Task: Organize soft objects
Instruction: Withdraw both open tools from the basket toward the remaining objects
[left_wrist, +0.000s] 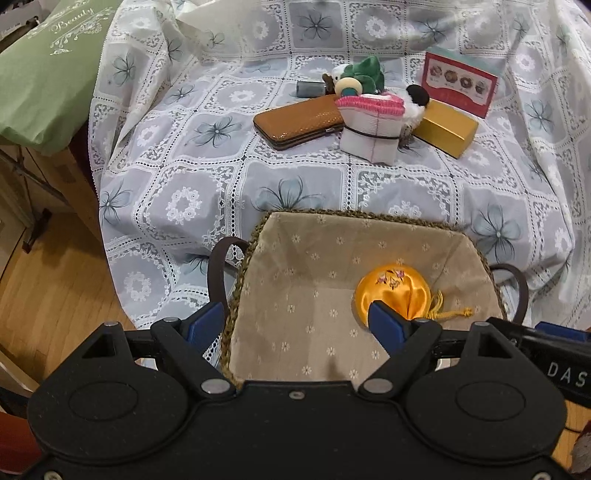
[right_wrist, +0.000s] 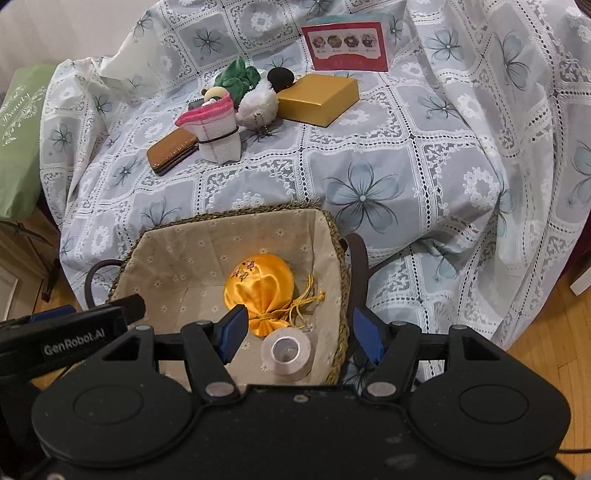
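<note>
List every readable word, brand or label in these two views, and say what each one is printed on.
"Beauty": white script on the green cushion at left.
"GenRobot.AI": white print on the left gripper, seen from the right wrist view.
"DAS": cut off at the frame edge, on the right gripper, seen from the left wrist view.
Red card: captions under its four pictures are too small to read.
</note>
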